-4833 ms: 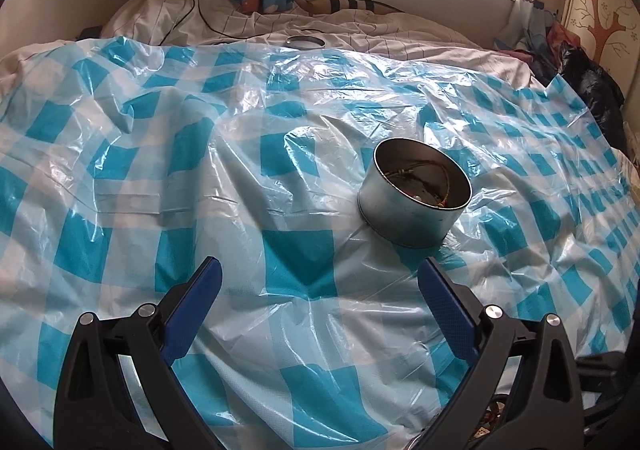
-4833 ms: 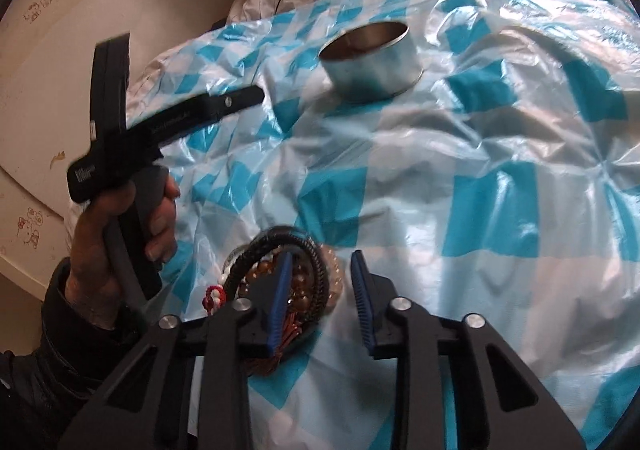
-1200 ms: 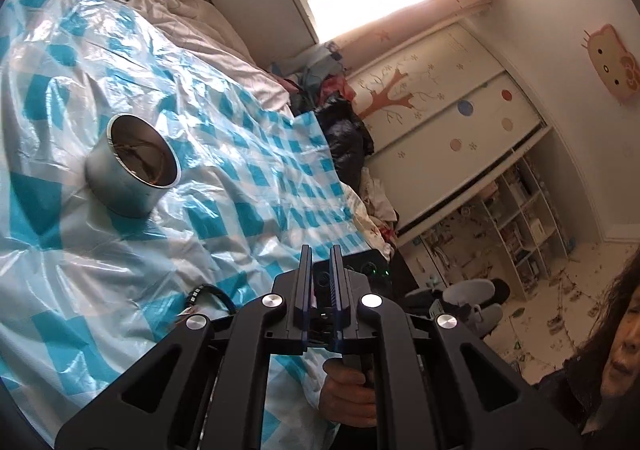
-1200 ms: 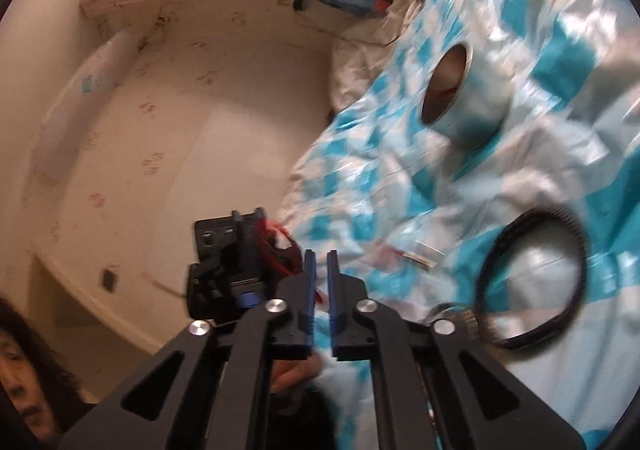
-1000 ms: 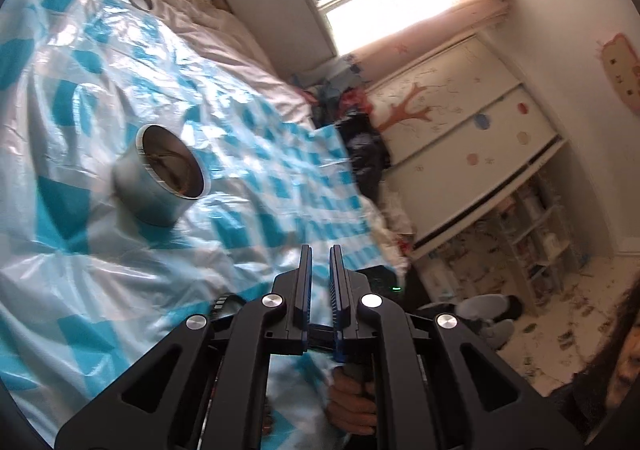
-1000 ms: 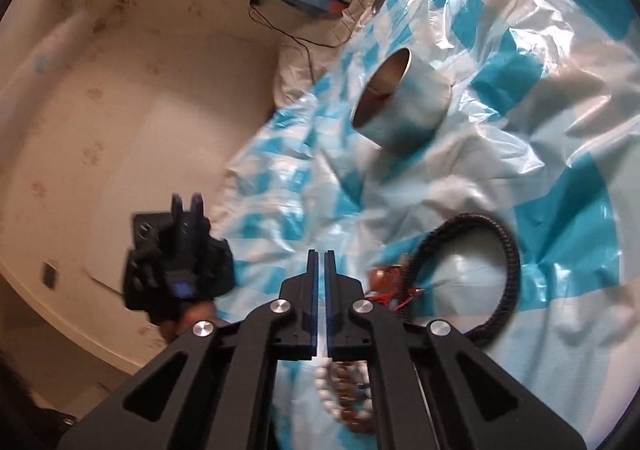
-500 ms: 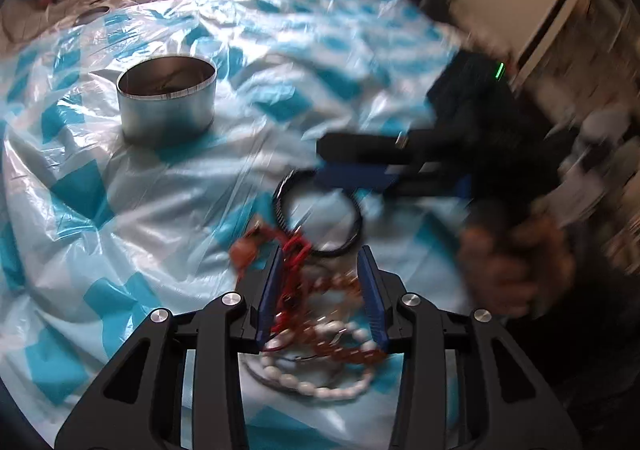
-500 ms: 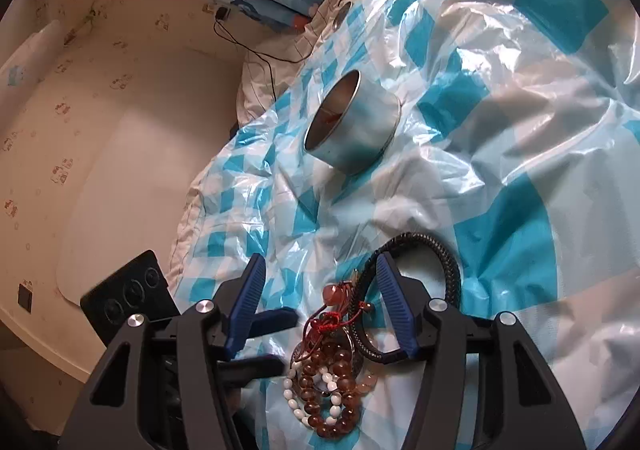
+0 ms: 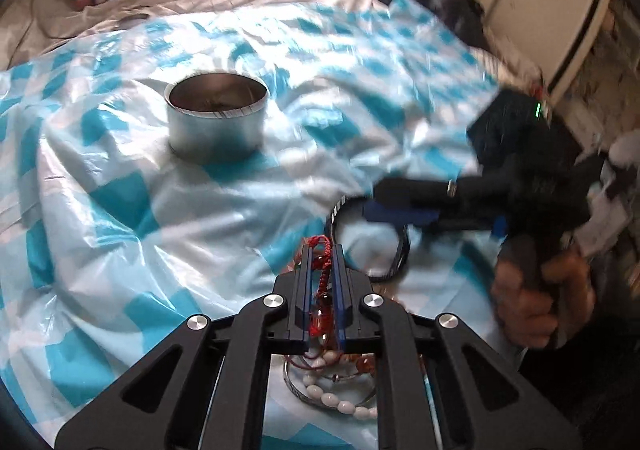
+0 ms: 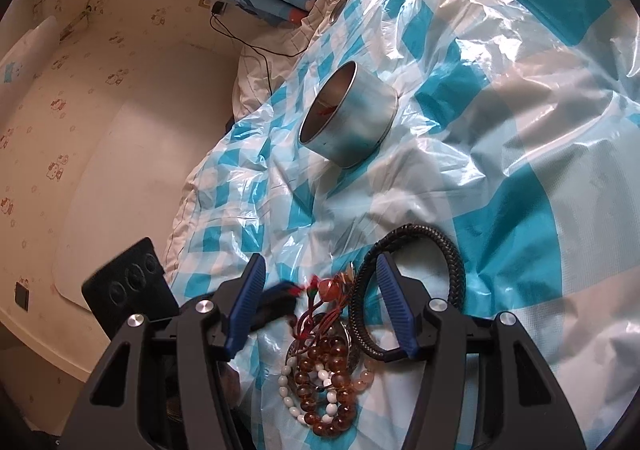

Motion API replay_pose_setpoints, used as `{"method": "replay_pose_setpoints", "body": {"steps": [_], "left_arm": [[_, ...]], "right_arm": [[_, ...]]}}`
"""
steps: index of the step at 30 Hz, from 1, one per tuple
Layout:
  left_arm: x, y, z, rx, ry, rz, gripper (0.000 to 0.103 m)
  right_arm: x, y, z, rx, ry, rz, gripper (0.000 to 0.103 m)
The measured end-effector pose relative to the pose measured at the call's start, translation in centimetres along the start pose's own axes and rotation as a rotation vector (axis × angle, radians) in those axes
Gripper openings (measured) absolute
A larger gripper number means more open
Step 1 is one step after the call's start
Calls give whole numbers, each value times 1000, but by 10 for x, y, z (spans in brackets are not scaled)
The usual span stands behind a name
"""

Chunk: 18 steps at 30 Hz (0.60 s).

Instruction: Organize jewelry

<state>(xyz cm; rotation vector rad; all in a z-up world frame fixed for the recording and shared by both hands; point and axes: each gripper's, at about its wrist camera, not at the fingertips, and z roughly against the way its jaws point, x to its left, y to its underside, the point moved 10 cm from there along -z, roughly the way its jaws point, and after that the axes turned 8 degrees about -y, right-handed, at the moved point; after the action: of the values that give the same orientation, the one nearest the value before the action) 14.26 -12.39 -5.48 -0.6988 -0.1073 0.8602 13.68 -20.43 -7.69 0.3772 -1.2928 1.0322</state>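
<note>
A pile of jewelry lies on the blue-checked plastic sheet [image 9: 120, 210]: brown and white bead bracelets [image 10: 320, 382], a red cord bracelet [image 9: 323, 278] and a black braided bracelet [image 10: 452, 262]. My left gripper [image 9: 322, 250] is closing, and its pads press on the red cord bracelet at the pile's far edge. My right gripper [image 10: 320, 266] stands open over the pile, nothing gripped, its right finger inside the black loop. In the left wrist view a hand [image 9: 536, 302] holds the right gripper [image 9: 374, 202] above the black braided bracelet [image 9: 402, 254]. A round metal tin [image 9: 216, 126] stands upright farther back, with something inside.
A round lid [image 10: 340, 8] lies on the white bedding beyond the sheet, near a black cable [image 10: 264, 62]. A wall runs along the sheet's left side in the right wrist view. A cabinet [image 9: 560, 2] and clutter stand off the bed's far right.
The left gripper swung down from pointing across the room onto the pile, opened and shut on the red cord. The right gripper opened over the pile and has stayed there.
</note>
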Motion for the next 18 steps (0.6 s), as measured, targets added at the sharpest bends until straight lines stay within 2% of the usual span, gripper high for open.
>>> {"method": "replay_pose_setpoints", "body": {"steps": [5,9,10,12,14,16,18], "left_arm": [[19,-22,26,-120,66,147,8],[41,-38,48,-228,89,272,8],[47,-39,51,-244,87,296,8],[55,-42,56,-265,93,333,8],[62,-43,58,-274,95,358,8],[64,-43,58,-271,92,364,8],[62,-44,57,-268,97,361,8]], "right_arm": [[9,4,-5,25,37,78,60],[32,15,-21,83,146,303,59],[39,20,-31,120,175,379,59],[47,27,-48,182,218,485,59],[44,32,-65,255,313,588,59],[28,35,-72,303,393,602,59],[19,36,-70,310,405,571,60]]}}
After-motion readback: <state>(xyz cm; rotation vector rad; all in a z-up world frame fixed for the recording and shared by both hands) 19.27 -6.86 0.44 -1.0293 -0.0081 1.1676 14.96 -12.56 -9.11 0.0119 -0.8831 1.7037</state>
